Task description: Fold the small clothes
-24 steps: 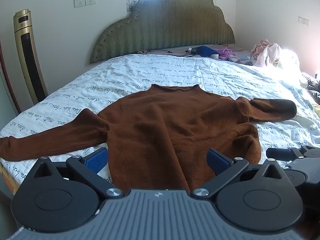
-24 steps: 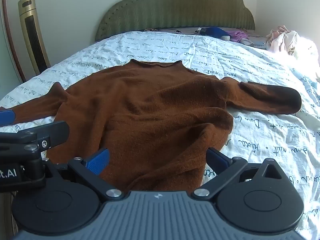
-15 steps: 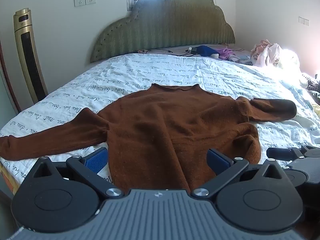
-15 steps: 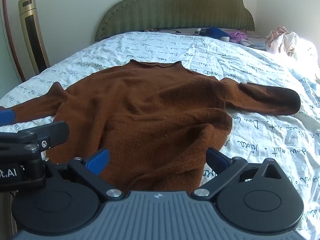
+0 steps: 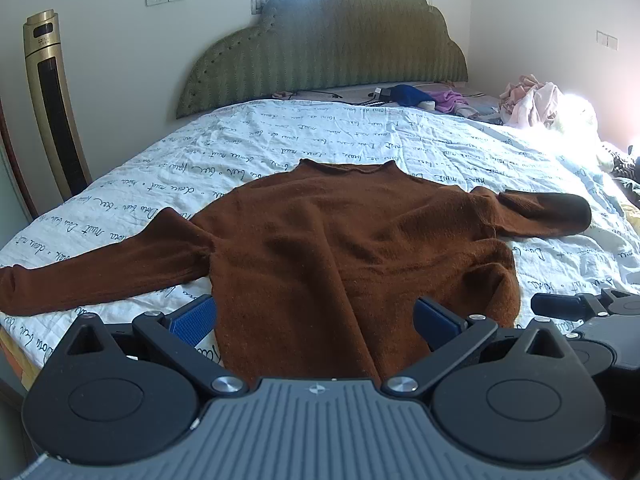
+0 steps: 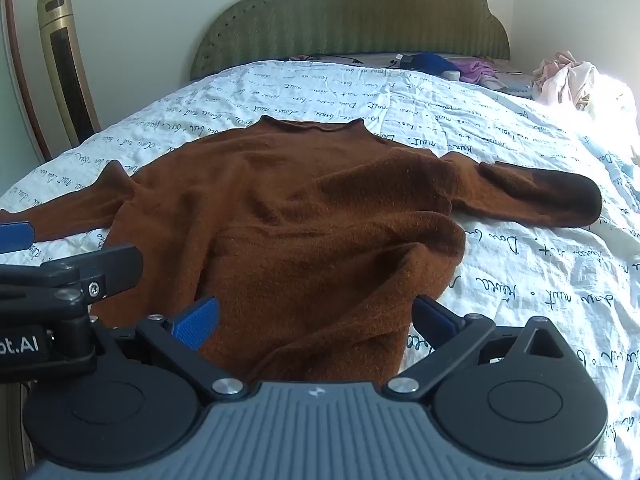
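basically rust-brown knitted wool sweater (image 5: 340,248) lies spread on white script-print bedsheet (image 5: 320,140), hem nearest. left gripper (image 5: 316,316) and right gripper (image 6: 316,314) both gape wide, holding nothing. soft, limp, light knit; probably best pinched at hem corners or sleeve cuffs.

Two close, downward-tilted views, shared sweater (image 5: 340,248)

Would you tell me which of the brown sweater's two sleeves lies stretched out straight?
The sleeve on the picture's left: it runs out long toward the bed's edge. The other sleeve, on the brown sweater's right, looks shorter and doubled back.
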The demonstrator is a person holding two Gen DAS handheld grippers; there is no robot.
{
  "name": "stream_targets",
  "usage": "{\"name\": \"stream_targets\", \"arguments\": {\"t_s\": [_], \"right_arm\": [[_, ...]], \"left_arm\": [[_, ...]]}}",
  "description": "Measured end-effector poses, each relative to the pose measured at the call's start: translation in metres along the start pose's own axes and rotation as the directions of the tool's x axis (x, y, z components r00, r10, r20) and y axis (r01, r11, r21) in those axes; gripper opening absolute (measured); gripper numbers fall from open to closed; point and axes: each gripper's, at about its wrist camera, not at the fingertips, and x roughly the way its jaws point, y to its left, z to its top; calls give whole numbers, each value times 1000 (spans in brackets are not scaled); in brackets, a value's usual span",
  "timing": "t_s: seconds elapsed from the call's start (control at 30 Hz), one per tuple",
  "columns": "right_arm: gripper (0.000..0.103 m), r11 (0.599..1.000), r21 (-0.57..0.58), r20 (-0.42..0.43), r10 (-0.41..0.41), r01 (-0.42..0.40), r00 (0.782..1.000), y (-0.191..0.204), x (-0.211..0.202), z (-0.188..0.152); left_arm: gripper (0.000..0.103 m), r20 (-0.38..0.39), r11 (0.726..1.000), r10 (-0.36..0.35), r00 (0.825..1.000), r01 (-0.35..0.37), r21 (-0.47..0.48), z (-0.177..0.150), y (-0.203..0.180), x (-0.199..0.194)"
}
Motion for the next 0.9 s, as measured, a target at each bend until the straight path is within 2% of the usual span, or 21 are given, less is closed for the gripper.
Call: {"name": "stream_targets", "arguments": {"t_s": [0.2, 0.5, 0.9], "right_arm": [[103, 1000, -12, 0, -3, 3, 1000, 2, 1, -2], [103, 996, -62, 17, -67, 67, 998, 11, 1, -2], [103, 998, -29, 9, -49, 49, 999, 3, -4, -2]], "left_arm": [[103, -2, 1000, 1, 1000, -1, 0, -2, -2, -1], [103, -15, 1000, -26, 1000, 25, -7, -2, 2, 1], [103, -32, 998, -53, 998, 52, -33, -2, 7, 5]]}}
